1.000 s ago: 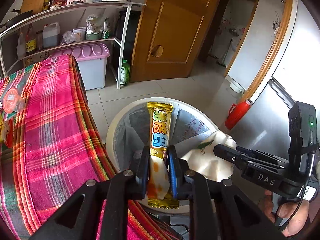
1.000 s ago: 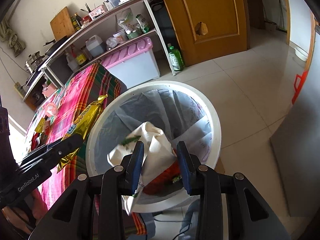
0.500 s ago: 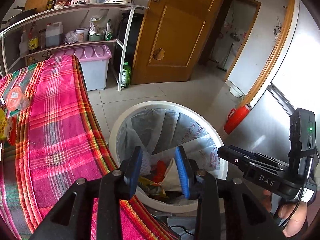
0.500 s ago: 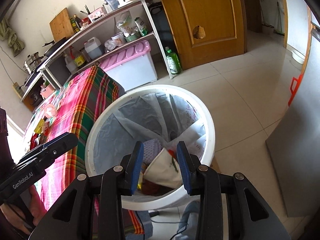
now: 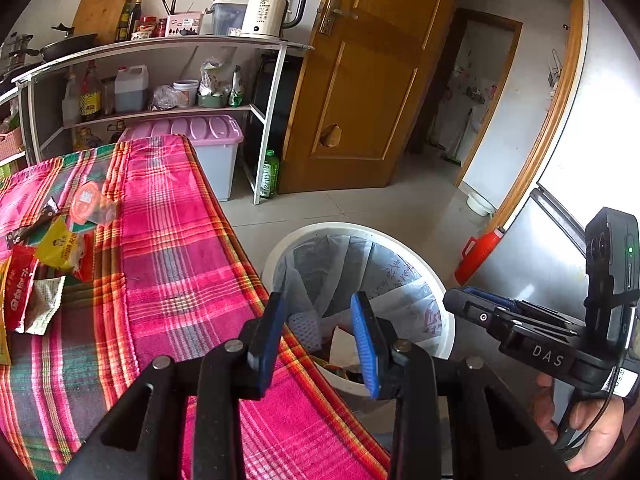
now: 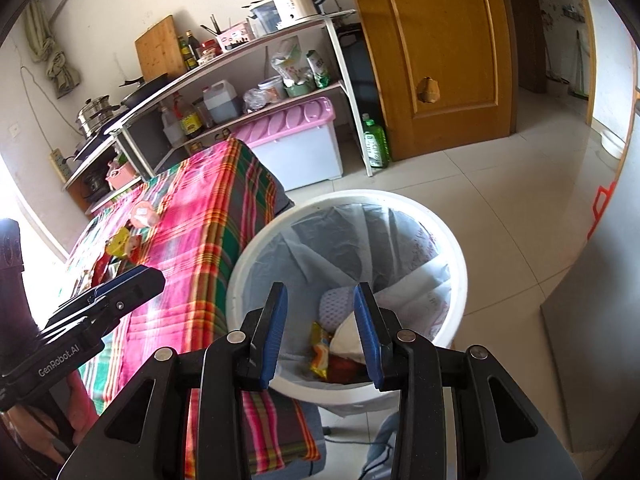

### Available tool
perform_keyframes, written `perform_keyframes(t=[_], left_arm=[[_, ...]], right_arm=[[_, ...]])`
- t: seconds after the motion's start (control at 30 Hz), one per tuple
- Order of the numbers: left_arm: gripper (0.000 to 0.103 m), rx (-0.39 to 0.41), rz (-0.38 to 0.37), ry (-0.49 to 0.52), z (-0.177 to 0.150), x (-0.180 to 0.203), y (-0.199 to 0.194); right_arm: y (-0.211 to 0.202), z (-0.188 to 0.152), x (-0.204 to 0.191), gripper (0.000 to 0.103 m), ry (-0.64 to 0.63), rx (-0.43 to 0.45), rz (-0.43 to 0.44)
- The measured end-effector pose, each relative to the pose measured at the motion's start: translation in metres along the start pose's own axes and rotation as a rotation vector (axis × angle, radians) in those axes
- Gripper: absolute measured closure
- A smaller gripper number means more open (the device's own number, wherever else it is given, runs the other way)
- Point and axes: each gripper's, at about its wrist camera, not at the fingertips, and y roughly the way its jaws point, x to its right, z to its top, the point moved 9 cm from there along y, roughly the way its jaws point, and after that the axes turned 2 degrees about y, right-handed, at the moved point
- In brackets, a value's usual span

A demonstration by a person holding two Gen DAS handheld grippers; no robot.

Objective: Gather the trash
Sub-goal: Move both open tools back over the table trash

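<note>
A white bin lined with a clear bag stands on the floor beside the table. Inside lie a yellow snack wrapper, a white wrapper and a white foam net. My left gripper is open and empty over the table's edge, next to the bin. My right gripper is open and empty above the bin's near side. More trash lies on the table: a red packet, a yellow packet and a clear plastic cup.
The table has a pink plaid cloth. Behind it stand a white shelf rack with bottles and a kettle, a pink-lidded storage box and a wooden door. A red jug stands by the steel fridge.
Both grippers opened and dropped their loads into the bin: the left let go of the yellow wrapper, the right of the white wrapper. Both then rose and drew back from the bin.
</note>
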Motion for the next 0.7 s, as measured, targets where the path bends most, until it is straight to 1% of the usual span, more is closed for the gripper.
perform_keyframes(t=[0.2,0.7], left_arm=[[0.067,0.034,0.027,-0.019,-0.002,-0.018,-0.021],[0.067,0.097,0.139,-0.082,-0.013,-0.081,-0.07]], right_arm=[[-0.005,-0.002,-0.028,0.067,-0.042,0.003,0.027],[-0.002,-0.012,-0.094,0.067,-0.143,-0.013,0.112]])
